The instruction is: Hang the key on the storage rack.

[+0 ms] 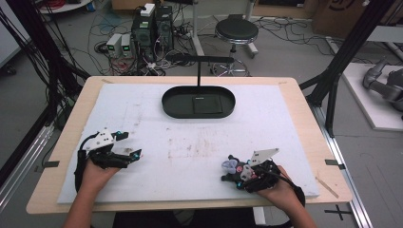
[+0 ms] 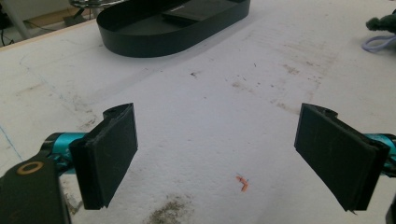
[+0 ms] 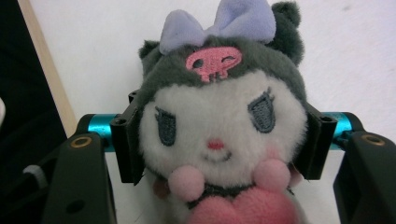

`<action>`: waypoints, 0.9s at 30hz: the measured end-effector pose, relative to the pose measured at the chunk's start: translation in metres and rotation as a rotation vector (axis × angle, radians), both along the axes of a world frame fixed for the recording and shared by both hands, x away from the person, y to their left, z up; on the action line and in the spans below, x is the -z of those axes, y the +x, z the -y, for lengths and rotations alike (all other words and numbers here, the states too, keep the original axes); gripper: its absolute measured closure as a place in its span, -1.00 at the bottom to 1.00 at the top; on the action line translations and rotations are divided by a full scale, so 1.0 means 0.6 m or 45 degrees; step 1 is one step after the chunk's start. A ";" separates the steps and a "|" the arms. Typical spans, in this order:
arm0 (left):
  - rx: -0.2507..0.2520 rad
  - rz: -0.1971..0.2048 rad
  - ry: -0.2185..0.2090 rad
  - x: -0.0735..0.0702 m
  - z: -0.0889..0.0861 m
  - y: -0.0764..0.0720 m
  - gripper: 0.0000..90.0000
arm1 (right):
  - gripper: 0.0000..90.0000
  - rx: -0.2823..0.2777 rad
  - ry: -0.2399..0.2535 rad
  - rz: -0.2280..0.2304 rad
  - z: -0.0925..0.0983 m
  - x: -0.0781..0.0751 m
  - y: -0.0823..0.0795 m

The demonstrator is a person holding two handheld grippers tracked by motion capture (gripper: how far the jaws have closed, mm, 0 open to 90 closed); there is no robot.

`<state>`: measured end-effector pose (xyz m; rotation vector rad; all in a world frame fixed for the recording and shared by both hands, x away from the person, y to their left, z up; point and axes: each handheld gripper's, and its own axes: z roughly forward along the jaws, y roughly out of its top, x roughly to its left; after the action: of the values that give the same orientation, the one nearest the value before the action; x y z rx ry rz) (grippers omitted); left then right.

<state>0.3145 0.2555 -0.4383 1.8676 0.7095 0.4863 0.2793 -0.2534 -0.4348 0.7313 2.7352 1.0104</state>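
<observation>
fuzzy round plush toy (image 3: 219,126) between black flat fingers (image 3: 125,144).

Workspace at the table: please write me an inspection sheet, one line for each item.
Surface: white board on a wooden table, with brown stains and one small orange scrap.
Job's things: plush toy with a purple bow, near the front right; black oval tray at the far middle.
Clutter: nothing seen besides the scrap.
Grippers: left gripper open, nothing between its jaws; right gripper closed on the toy's head.
Cables: tangled on the floor behind the table.
Surroundings: computer towers, round stool.
</observation>
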 end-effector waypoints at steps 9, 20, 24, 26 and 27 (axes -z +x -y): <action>-0.002 0.006 -0.004 -0.003 -0.001 0.000 -0.70 | -0.25 0.065 0.184 0.052 0.014 -0.057 0.035; -0.003 0.012 -0.013 -0.006 -0.006 0.000 -0.70 | -0.25 0.118 0.282 0.121 0.004 -0.151 0.103; -0.004 0.014 -0.013 -0.007 -0.006 0.000 -0.70 | -0.25 0.168 0.292 0.143 0.004 -0.188 0.132; -0.001 0.016 -0.014 -0.008 -0.006 0.000 -0.70 | -0.25 0.192 0.294 0.152 0.004 -0.204 0.149; -0.001 0.017 -0.014 -0.008 -0.006 0.000 -0.70 | -0.25 0.201 0.291 0.159 0.005 -0.210 0.158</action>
<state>0.3146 0.2589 -0.4334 1.8526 0.7029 0.4939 0.3741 -0.2561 -0.3089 0.8706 2.4396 1.2975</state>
